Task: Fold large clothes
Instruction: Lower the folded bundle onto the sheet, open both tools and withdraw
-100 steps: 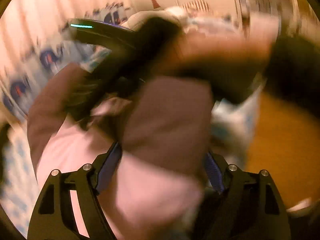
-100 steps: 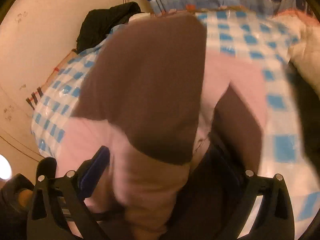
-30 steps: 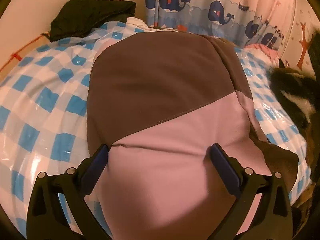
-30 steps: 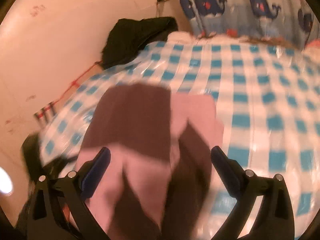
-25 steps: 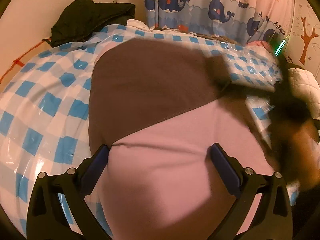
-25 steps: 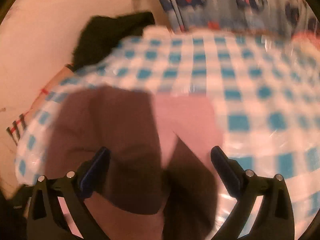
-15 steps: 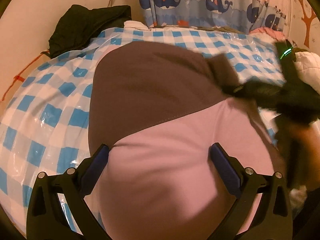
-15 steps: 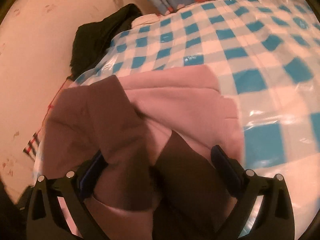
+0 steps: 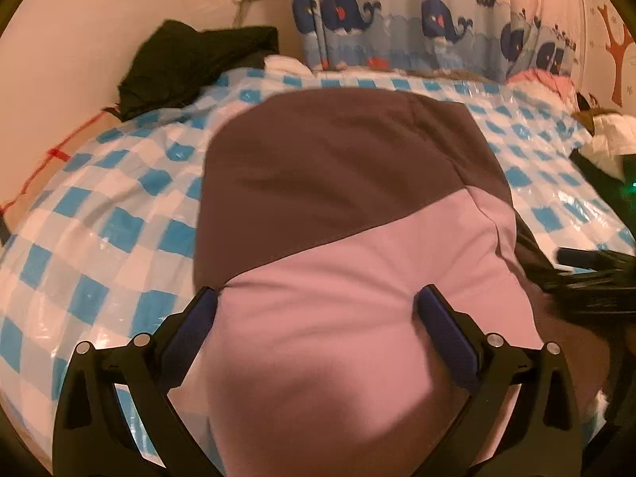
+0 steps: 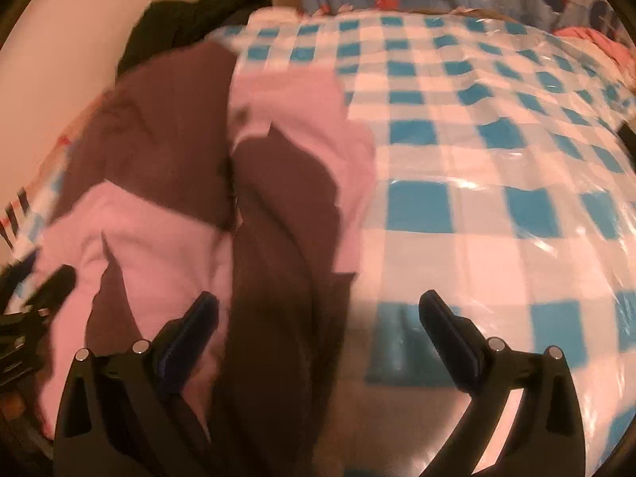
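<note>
A folded pink and brown garment [image 9: 338, 238] lies on the blue and white checked bed cover [image 9: 99, 214]. My left gripper [image 9: 318, 318] is open, its fingers wide on either side of the pink part, which fills the space between them. In the right wrist view the same garment [image 10: 190, 206] lies at the left in several folded layers. My right gripper [image 10: 318, 318] is open over the garment's right edge, with a brown flap [image 10: 286, 278] by its left finger and bare cover by its right finger. The right gripper also shows at the right edge of the left wrist view [image 9: 592, 274].
A black garment [image 9: 190, 63] is heaped at the bed's far left corner by the wall. A whale-print curtain [image 9: 417, 31] hangs behind the bed. Pink and white cloth [image 9: 556, 83] lies at the far right. Open checked cover [image 10: 497, 179] stretches right of the garment.
The right gripper has let go of the garment and moved right along its edge. The garment now lies flat and folded on the bed. The left gripper has stayed open over the pink part.
</note>
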A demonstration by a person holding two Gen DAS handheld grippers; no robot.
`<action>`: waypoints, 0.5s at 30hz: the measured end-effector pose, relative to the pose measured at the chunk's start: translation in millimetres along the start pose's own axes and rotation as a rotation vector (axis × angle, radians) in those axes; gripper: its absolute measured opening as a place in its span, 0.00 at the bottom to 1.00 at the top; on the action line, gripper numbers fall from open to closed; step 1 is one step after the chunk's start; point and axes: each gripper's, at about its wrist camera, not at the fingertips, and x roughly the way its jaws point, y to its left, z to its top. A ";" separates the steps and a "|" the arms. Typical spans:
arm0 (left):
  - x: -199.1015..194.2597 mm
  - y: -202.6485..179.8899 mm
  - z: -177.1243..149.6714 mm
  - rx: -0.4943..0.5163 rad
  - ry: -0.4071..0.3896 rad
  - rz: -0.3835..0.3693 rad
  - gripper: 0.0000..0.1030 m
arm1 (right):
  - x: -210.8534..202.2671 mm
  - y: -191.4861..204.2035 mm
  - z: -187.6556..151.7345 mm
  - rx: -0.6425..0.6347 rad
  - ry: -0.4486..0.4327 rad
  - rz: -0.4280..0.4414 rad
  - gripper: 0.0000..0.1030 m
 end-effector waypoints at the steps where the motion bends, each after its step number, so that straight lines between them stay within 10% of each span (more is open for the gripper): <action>1: -3.9 1.1 -0.3 0.002 -0.012 0.013 0.94 | -17.0 1.7 -5.6 0.001 -0.038 0.021 0.94; 15: -77.1 -0.6 -16.6 -0.020 -0.043 0.042 0.94 | -130.8 79.7 -32.1 -0.159 -0.202 0.127 0.94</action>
